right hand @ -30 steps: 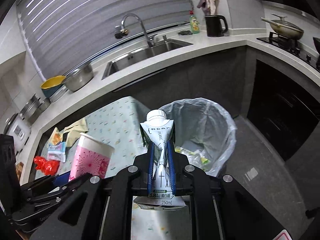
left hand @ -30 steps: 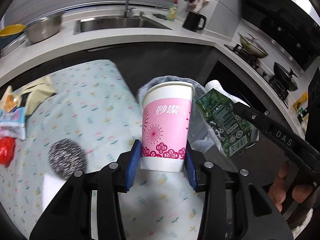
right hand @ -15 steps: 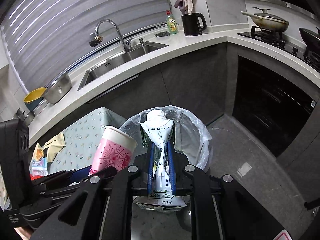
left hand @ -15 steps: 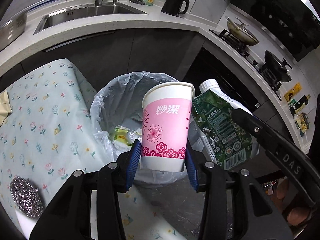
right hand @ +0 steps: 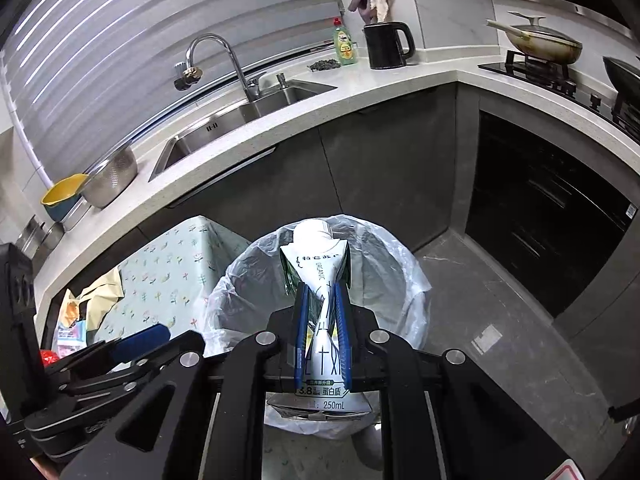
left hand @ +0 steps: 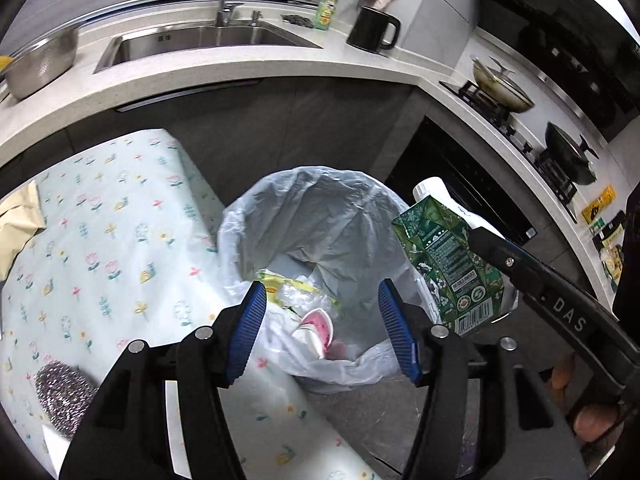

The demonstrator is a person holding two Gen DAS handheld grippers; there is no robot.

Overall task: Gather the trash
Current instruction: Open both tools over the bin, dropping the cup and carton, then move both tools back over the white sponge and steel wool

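From the left wrist, the left gripper (left hand: pixel 322 326) hangs over the bin (left hand: pixel 320 216), a can lined with a pale plastic bag; its blue pads stand wide apart and its jaws are opening, with nothing pressed between them. Straight below the gap, down inside the bag, lies the cup (left hand: pixel 316 330), pink and white and tipped on its side, next to a yellow-green wrapper (left hand: pixel 286 288) and some clear film. To the right, the carton (left hand: pixel 448 256), green-printed with a white cap, is pinched in the right gripper's black finger and held at the bin's right rim. A flowered cloth (left hand: pixel 100 240) covers the table left of the bin, touching the bag's edge, and a steel scourer (left hand: pixel 60 394) sits on it near the lower left corner. Behind are a counter with a sink (left hand: pixel 208 40), a metal bowl (left hand: pixel 40 66) and a black kettle (left hand: pixel 372 30) (two pans rest on the hob at right). From the right wrist, the right gripper (right hand: pixel 323 336) is closed on the carton (right hand: pixel 320 272), whose squeezed middle sits between the blue pads, cap end pointing away, above the open bin (right hand: pixel 404 292). The left gripper (right hand: pixel 140 338) shows at lower left, beside the bin's left rim. The cloth (right hand: pixel 172 276) runs back from there, with crumpled wrappers (right hand: pixel 68 320) heaped at its far left end.
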